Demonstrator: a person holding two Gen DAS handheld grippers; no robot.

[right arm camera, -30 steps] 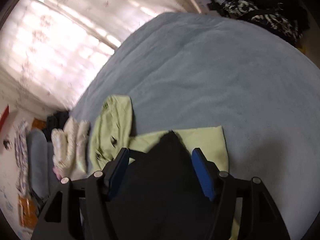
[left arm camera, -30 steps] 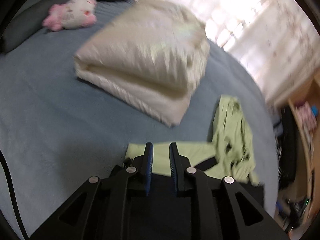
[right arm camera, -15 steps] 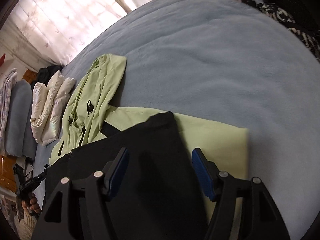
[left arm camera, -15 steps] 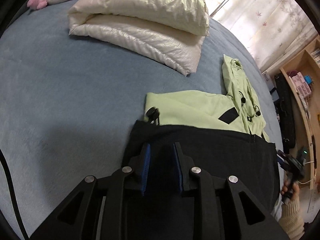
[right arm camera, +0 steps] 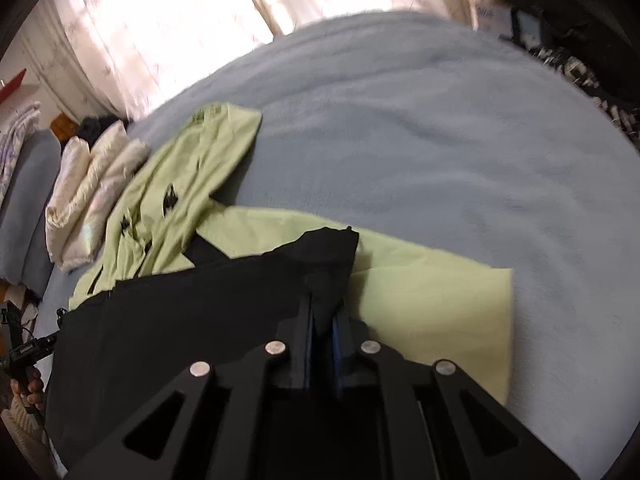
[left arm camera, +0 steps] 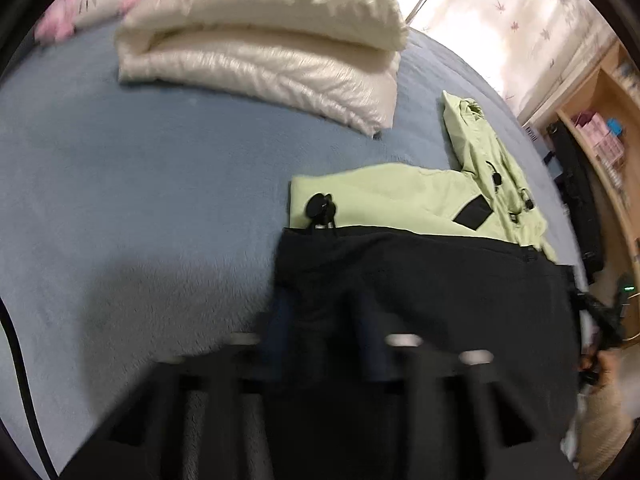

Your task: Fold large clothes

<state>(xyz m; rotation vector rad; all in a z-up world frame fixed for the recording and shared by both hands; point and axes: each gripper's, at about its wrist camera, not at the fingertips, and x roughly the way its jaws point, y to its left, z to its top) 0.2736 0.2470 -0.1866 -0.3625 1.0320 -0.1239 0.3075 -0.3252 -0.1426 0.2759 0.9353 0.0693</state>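
A large jacket lies on the blue bed, with a light green upper part [left arm camera: 384, 196] and a black lower part [left arm camera: 432, 280]. The black part is folded up over the green part [right arm camera: 432, 312]. My left gripper [left arm camera: 328, 332] is blurred, its fingers apart, over the black fabric near its left corner. My right gripper [right arm camera: 322, 320] is shut on the black fabric [right arm camera: 224, 300] at its right corner. The green hood [right arm camera: 208, 148] lies spread toward the window.
A folded cream duvet [left arm camera: 272, 44] sits at the back of the bed [left arm camera: 140, 200], with a pink and white plush toy [left arm camera: 92, 0] beyond it. Wooden shelves [left arm camera: 600, 128] stand at the right. Curtains [right arm camera: 168, 20] hang behind the bed.
My right gripper has closed on the black fabric corner. My left gripper has opened wider and is moving, blurred. The black part now lies over the green part.
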